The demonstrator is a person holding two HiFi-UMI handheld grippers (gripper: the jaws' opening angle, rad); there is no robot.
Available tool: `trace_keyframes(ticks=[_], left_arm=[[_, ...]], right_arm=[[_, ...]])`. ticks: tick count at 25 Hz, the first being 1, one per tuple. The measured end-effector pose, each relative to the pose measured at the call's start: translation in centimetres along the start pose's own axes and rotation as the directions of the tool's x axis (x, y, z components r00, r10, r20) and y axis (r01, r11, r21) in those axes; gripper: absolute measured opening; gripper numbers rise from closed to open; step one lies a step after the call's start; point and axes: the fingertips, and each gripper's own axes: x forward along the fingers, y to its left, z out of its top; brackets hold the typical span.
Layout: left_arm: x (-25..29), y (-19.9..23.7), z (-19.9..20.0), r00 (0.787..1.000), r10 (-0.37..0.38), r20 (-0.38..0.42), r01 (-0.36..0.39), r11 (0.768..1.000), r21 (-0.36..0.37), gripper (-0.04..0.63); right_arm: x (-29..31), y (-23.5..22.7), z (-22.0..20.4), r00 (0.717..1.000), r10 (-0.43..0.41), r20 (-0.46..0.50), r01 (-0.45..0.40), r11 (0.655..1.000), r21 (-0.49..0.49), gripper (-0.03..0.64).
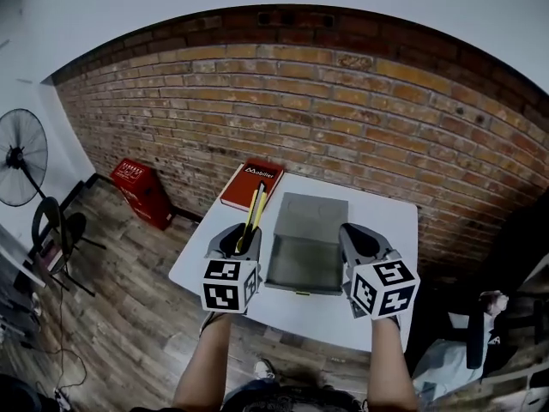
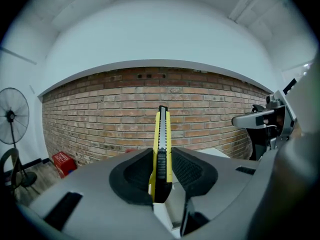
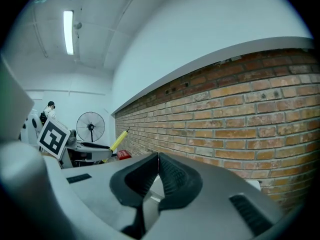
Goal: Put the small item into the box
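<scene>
- Cutter (image 2: 162, 134): a yellow body with a black slider and a ridged grey strip down its middle. The left gripper (image 1: 243, 237) pinches it at its lower end.
- The left gripper view shows both black pads pressed against the cutter's sides, with the tip standing up in front of the brick wall (image 2: 100, 114).
- Only the head view shows where the cutter is. It is held above the left part of the white table (image 1: 382, 221), just left of the grey box (image 1: 307, 217), and its tip leans toward a red book (image 1: 251, 181) at the table's far corner.
- That view also shows the box lying open in the middle of the table, with its lid laid back toward the wall.
- The right gripper (image 3: 157, 161) has its jaws pressed together tip to tip. In the head view it is held just right of the box.
- The right gripper view catches the cutter from the side as a slanted yellow bar, with a standing fan (image 3: 90, 126) behind it.
- Only the head view shows a red crate (image 1: 141, 187) on the wooden floor by the wall.
</scene>
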Motion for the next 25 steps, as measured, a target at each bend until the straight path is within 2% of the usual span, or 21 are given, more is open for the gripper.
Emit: trace_keyframes(ticks=[6,14,19,25], left_arm=[[2.5,1.9,0.3,0.995,-0.095,-0.006,0.095,0.995,0.018,0.132],[4.7,2.1,1.1,0.980,-0.199,0.004,0.199,0.979,0.041,0.132],[5.9,1.3,1.1,0.973,-0.229,0.000,0.229,0.972,0.043,0.132],[7.0,-0.4,1.3,0.974,-0.227,-0.013,0.227,0.971,0.069,0.132]], right_arm=[[1.8,0.6,0.4,0.996,-0.088,-0.005,0.088,0.996,0.011,0.020],[1.9,0.3,0.9,0.981,-0.194,-0.010,0.194,0.981,0.004,0.020],[1.4,-1.0,0.9,0.973,-0.230,-0.010,0.230,0.973,0.006,0.020],[1.2,-3.4,0.9,0.974,-0.226,0.002,0.226,0.974,0.013,0.020]])
